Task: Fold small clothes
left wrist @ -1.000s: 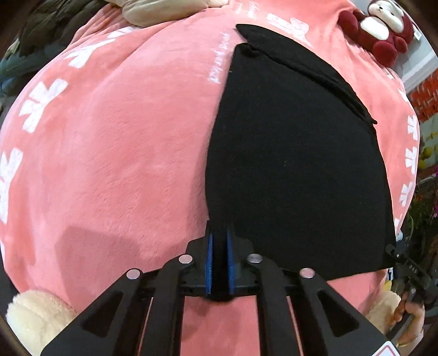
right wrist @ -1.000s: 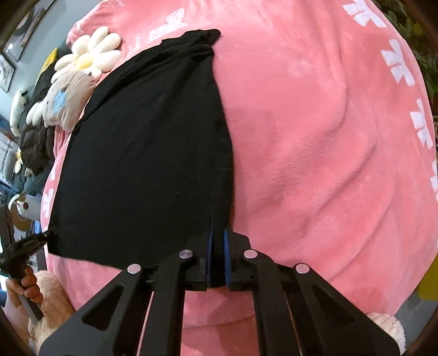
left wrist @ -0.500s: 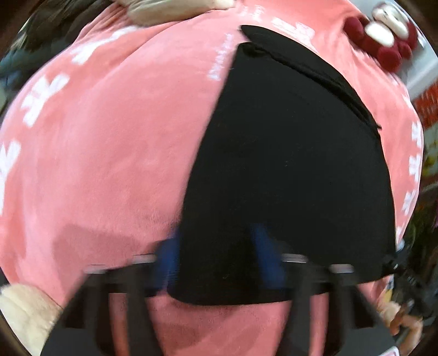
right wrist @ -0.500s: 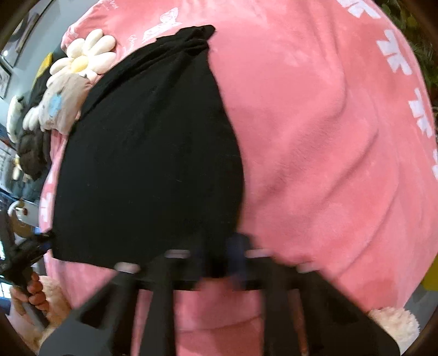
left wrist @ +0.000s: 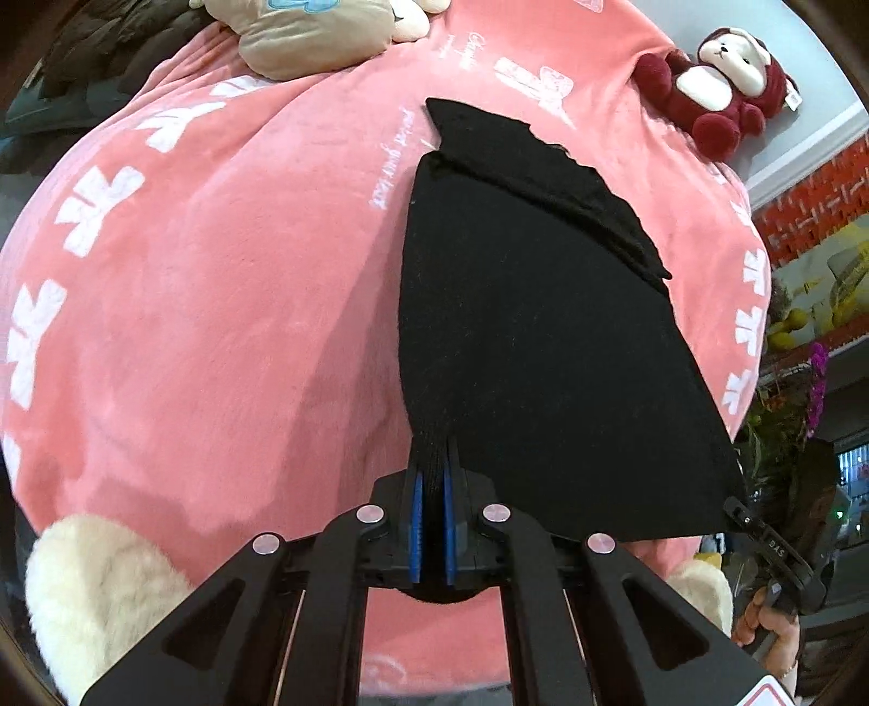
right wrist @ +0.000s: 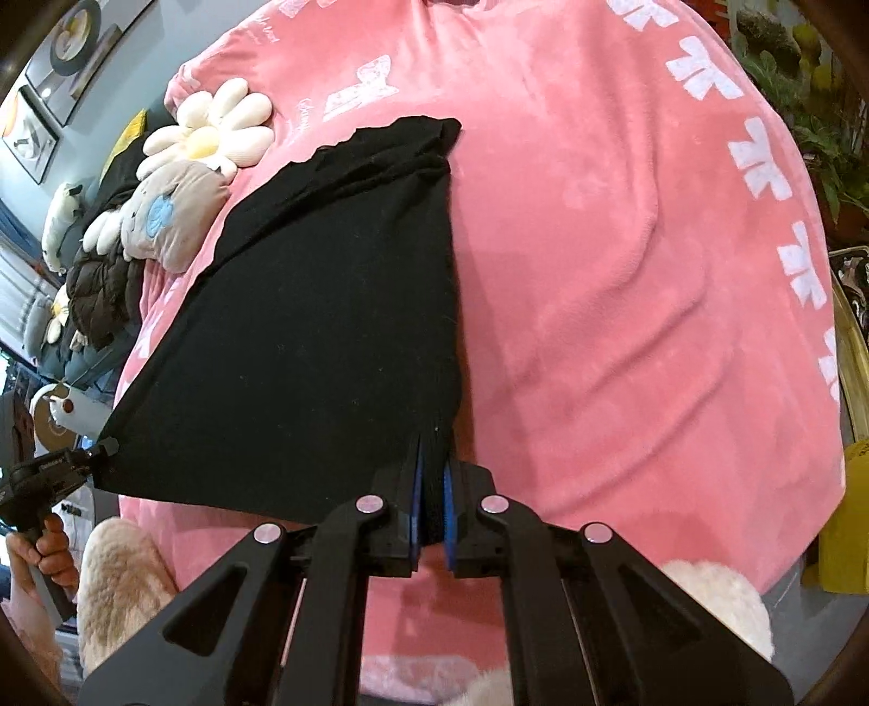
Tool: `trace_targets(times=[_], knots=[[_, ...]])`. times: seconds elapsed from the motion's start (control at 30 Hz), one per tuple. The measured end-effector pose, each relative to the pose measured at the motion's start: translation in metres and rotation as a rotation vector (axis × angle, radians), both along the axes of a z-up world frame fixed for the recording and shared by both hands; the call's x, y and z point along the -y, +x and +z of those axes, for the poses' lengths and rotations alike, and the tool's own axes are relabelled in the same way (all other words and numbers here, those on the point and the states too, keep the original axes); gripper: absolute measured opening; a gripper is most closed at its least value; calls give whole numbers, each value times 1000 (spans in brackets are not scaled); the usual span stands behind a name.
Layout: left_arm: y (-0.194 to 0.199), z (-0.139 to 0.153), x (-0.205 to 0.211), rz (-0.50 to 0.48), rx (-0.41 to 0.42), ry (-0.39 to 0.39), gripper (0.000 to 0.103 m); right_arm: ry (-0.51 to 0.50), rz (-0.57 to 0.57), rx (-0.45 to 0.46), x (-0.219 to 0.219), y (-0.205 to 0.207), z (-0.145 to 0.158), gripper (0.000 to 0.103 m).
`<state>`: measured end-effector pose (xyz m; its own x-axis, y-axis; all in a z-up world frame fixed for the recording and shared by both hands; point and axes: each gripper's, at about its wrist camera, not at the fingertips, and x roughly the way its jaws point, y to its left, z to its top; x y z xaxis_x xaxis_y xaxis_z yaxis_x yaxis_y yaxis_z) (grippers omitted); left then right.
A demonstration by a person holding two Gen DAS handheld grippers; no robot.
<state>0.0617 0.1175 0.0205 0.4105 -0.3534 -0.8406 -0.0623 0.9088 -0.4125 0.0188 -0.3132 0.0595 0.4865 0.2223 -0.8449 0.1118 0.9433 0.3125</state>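
A black garment [left wrist: 543, 336] lies spread on a pink plush blanket [left wrist: 217, 304], its far edge folded over in a band. My left gripper [left wrist: 432, 489] is shut on its near left corner. My right gripper [right wrist: 432, 483] is shut on the near right corner of the black garment [right wrist: 304, 336]. The near hem is stretched between the two grippers and lifted a little off the blanket [right wrist: 624, 304]. The right gripper shows at the right edge of the left wrist view [left wrist: 733, 502], and the left gripper at the left edge of the right wrist view [right wrist: 106, 451].
A red and white plush toy [left wrist: 717, 92] sits at the far right of the blanket. A beige cushion [left wrist: 315, 38] and a daisy cushion [right wrist: 212, 130] lie at the far left. Fluffy cream pieces [left wrist: 92, 597] sit at the near edge. Plants [right wrist: 814, 119] stand to the right.
Both grippers opened briefly half a second ago, in a blurred move, and are now shut again on the hem corners. Both have pulled back and up, so more of the blanket shows.
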Motion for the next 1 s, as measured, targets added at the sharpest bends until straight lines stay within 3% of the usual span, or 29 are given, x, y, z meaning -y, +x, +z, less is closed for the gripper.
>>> trace_targets(times=[0.2, 0.43, 0.67, 0.83, 1.0], knots=[[-46, 10, -2, -44, -38, 72, 3, -11, 50, -57, -4, -46, 3, 4], [-105, 6, -7, -63, -100, 94, 3, -12, 93, -126, -11, -97, -4, 4], [-139, 9, -5, -69, -130, 101, 3, -6, 100, -152, -13, -136, 3, 4], [-143, 35, -9, -39, -79, 58, 3, 28, 54, -77, -8, -133, 30, 4], [-96, 87, -11, -40, 75, 32, 3, 10, 55, 126, -9, -82, 87, 4]])
